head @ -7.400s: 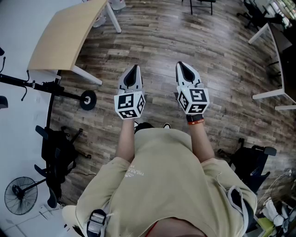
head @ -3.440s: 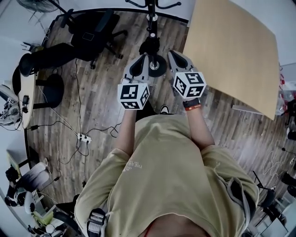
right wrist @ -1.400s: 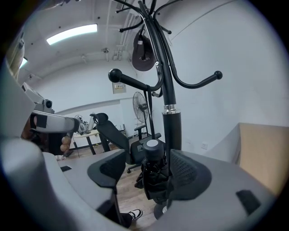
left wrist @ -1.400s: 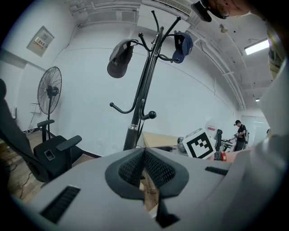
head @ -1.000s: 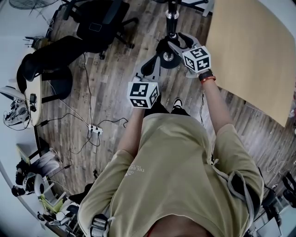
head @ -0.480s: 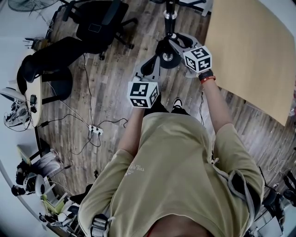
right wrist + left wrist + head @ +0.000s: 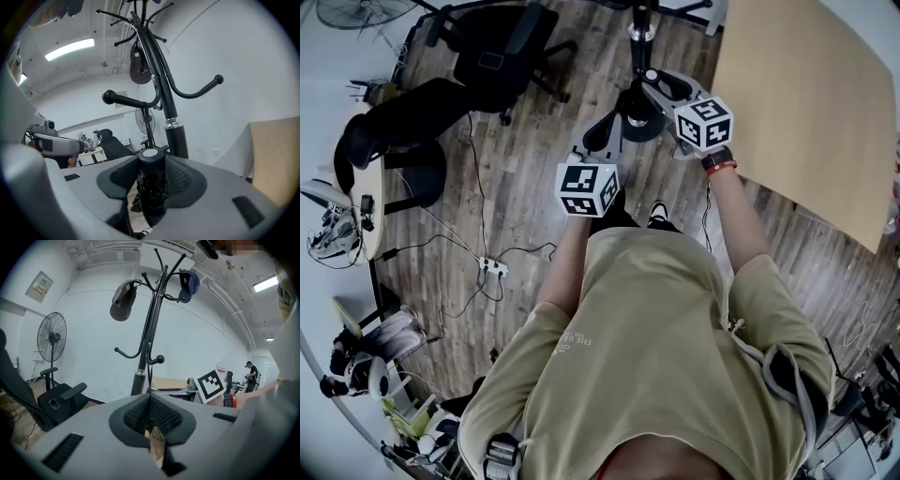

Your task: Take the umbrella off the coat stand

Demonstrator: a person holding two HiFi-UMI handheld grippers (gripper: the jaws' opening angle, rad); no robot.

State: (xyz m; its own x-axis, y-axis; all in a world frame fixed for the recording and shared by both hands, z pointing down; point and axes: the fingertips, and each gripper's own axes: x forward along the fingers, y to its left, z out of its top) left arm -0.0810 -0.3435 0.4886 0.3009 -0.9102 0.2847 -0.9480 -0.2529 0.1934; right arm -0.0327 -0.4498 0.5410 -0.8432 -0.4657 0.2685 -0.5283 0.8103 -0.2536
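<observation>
A black folded umbrella (image 7: 151, 190) with a round pale cap hangs close to the pole of the black coat stand (image 7: 171, 123). My right gripper (image 7: 151, 163) is shut on the umbrella's top, its pads pressing both sides just under the cap. In the head view the right gripper (image 7: 653, 81) reaches to the coat stand (image 7: 639, 28), above its round base. My left gripper (image 7: 598, 137) hangs lower and to the left, shut with nothing in it. In the left gripper view my left gripper (image 7: 150, 398) points at the coat stand (image 7: 151, 331).
Two caps (image 7: 123, 300) (image 7: 189, 283) hang on the stand's upper hooks. A tilted wooden tabletop (image 7: 806, 89) is to the right. Black office chairs (image 7: 497, 52) stand to the left. A floor fan (image 7: 51, 341) is by the wall. A power strip (image 7: 494, 267) and cables lie on the wood floor.
My right gripper's jaws have closed on the umbrella's top and the gripper has risen slightly. My left gripper has stayed where it was.
</observation>
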